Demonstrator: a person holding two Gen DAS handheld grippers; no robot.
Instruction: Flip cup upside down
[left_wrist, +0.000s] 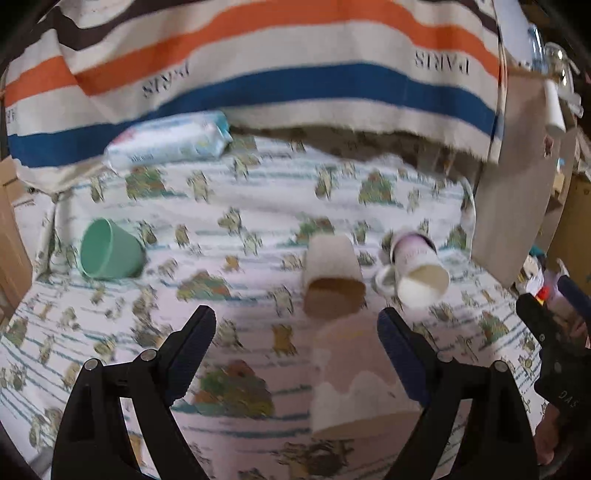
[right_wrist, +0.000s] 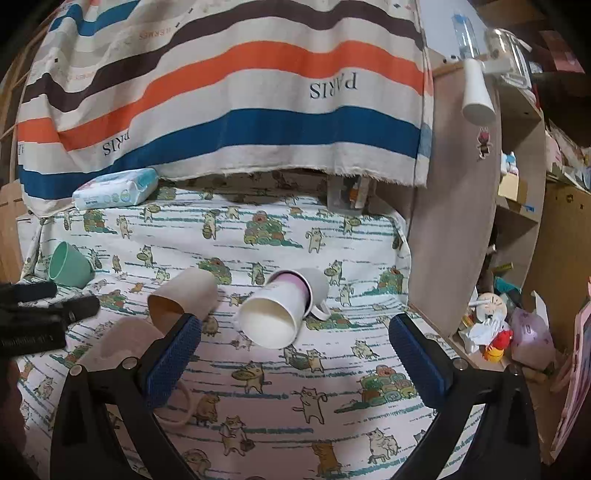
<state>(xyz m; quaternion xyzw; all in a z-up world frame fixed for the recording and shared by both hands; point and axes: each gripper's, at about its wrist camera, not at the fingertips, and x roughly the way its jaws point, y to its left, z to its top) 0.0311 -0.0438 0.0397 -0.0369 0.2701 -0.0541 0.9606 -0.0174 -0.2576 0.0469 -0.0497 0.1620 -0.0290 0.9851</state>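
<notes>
The left claw (left_wrist: 297, 343) has its two fingers wide apart and holds nothing; a pink cup (left_wrist: 354, 384) stands mouth down just beside its right finger, and a brown paper cup (left_wrist: 332, 273) lies on its side a little way in front. The right claw (right_wrist: 295, 350) is wide apart too and empty, with a white paper cup (right_wrist: 277, 310) lying on its side just ahead, tucked into a white mug (right_wrist: 317, 291). A green cup (right_wrist: 68, 266) lies tipped over far off to its left on the cat cloth (right_wrist: 277, 406).
</notes>
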